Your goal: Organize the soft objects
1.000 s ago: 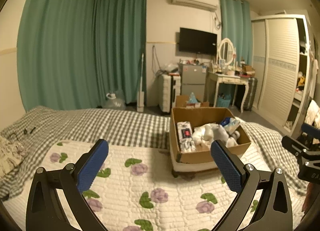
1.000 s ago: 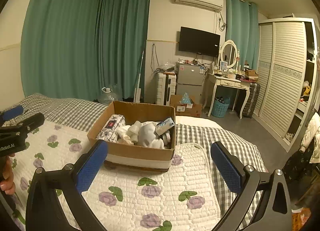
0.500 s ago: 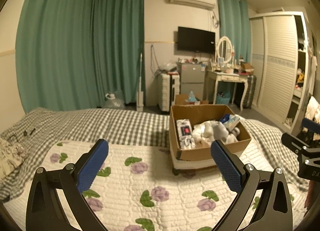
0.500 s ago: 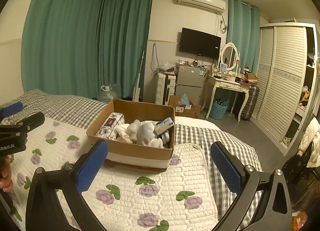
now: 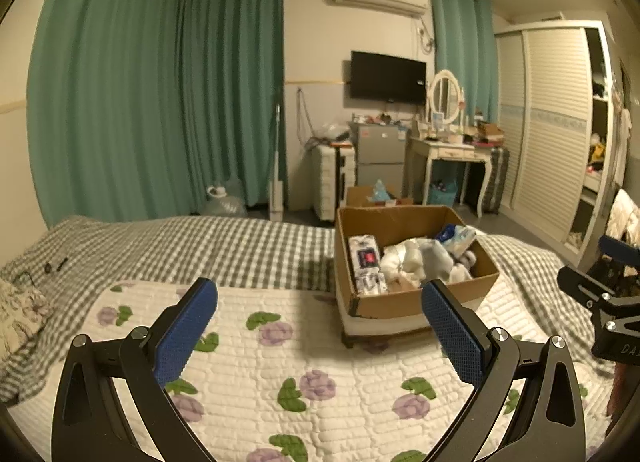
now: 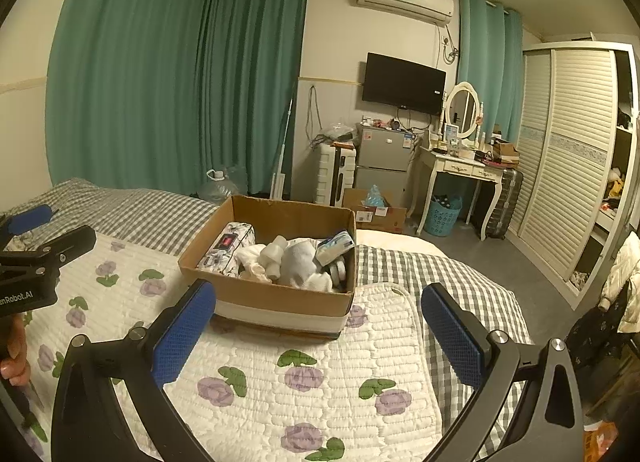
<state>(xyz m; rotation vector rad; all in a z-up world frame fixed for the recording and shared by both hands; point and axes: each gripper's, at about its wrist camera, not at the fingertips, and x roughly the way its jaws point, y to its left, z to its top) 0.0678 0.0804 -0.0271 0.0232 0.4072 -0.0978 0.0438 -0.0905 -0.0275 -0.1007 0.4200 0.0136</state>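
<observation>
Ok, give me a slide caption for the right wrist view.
Open right gripper faces a cardboard box of soft items on a floral quilt.

Brown box (image 6: 280, 298), white quilt (image 6: 320, 394) w/ purple flowers, grey-check sheet (image 5: 224, 246), green curtains (image 5: 160, 93).

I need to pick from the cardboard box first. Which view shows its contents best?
The right wrist view: the cardboard box sits nearly centred between the open right gripper, its white soft items unobstructed. In the left wrist view the box is off right, one fingertip overlapping it.

matt cardboard box (image 6: 280, 298) on a quilted cloth blanket (image 6: 320, 402); textured blue gripper pads (image 6: 182, 332).
</observation>
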